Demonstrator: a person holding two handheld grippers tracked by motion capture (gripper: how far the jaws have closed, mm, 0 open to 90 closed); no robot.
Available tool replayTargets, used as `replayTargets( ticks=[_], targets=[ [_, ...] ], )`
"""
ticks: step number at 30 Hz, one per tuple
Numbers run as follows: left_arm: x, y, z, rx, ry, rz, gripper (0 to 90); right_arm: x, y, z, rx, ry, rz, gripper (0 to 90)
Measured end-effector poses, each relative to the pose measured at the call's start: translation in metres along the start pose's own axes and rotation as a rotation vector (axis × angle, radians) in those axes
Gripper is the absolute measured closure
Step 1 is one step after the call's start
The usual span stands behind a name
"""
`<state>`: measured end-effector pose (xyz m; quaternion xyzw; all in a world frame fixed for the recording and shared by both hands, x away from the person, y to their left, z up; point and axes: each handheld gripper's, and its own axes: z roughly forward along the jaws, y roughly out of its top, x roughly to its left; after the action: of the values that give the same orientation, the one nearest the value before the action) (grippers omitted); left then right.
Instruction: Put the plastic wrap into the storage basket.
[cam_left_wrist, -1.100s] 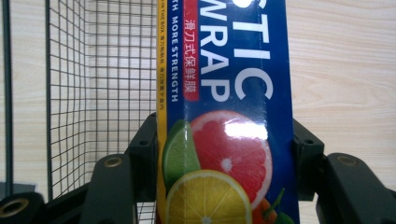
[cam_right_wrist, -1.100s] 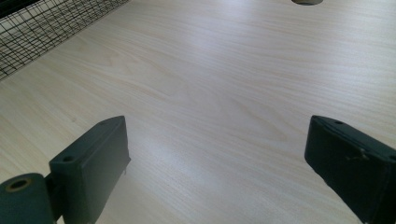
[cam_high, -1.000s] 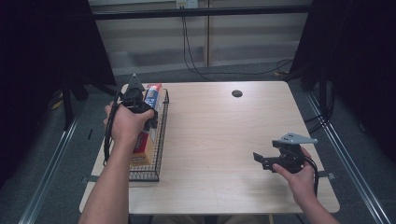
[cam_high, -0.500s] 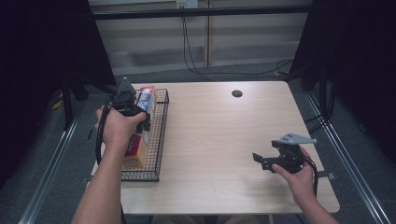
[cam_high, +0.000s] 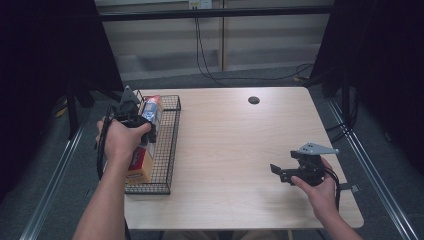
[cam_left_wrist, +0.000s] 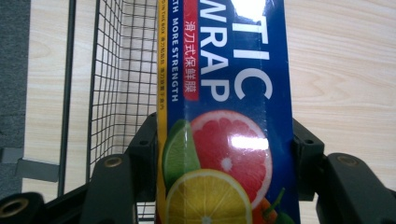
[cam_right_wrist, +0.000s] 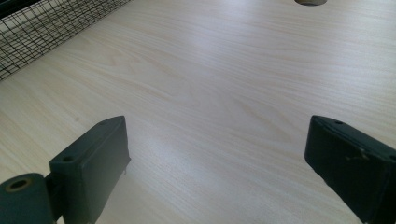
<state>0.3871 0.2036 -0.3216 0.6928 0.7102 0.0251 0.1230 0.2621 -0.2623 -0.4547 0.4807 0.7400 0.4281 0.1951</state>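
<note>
On the table (cam_high: 235, 150), the wire basket (cam_high: 167, 145) sits at the left edge, and above it the left gripper (cam_high: 134, 116) clamps the blue plastic-wrap box (cam_left_wrist: 224, 116), long axis running far-to-near along the basket, while the right gripper (cam_high: 280, 172) rests wide open, well apart.

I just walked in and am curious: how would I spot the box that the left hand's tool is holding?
Find the black wire basket at the wooden table's left edge. Over it, the left gripper clamps a long blue plastic-wrap box. Its citrus-fruit picture sets it apart from the yellow box lying below.
</note>
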Motion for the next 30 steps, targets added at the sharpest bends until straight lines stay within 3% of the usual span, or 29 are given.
replayTargets(
  ticks=[7,9,11,13,16,21,30],
  targets=[
    [0.006,-0.004,0.002,-0.003,-0.006,-0.017,43.5,0.001,0.0,0.001,-0.001,0.006,-0.003,6.5],
    [0.008,-0.005,0.002,-0.003,0.009,-0.011,43.5,0.001,0.0,0.001,0.0,0.005,-0.004,6.5],
    [0.01,-0.005,0.004,-0.001,-0.011,-0.022,43.5,0.002,0.0,0.001,0.004,0.007,-0.003,6.5],
    [0.012,-0.006,0.004,0.002,0.008,-0.013,43.5,0.002,0.0,0.001,0.007,0.009,-0.003,6.5],
    [0.014,-0.008,0.005,0.002,-0.015,-0.035,43.5,0.002,0.0,0.002,0.007,0.009,-0.003,6.4],
    [0.018,-0.009,0.008,0.009,0.0,-0.01,43.4,0.003,0.0,0.002,0.003,0.009,-0.002,6.4],
    [0.018,-0.012,0.014,0.008,-0.017,-0.028,43.3,0.003,0.0,0.002,0.003,0.012,-0.006,6.4]
  ],
)
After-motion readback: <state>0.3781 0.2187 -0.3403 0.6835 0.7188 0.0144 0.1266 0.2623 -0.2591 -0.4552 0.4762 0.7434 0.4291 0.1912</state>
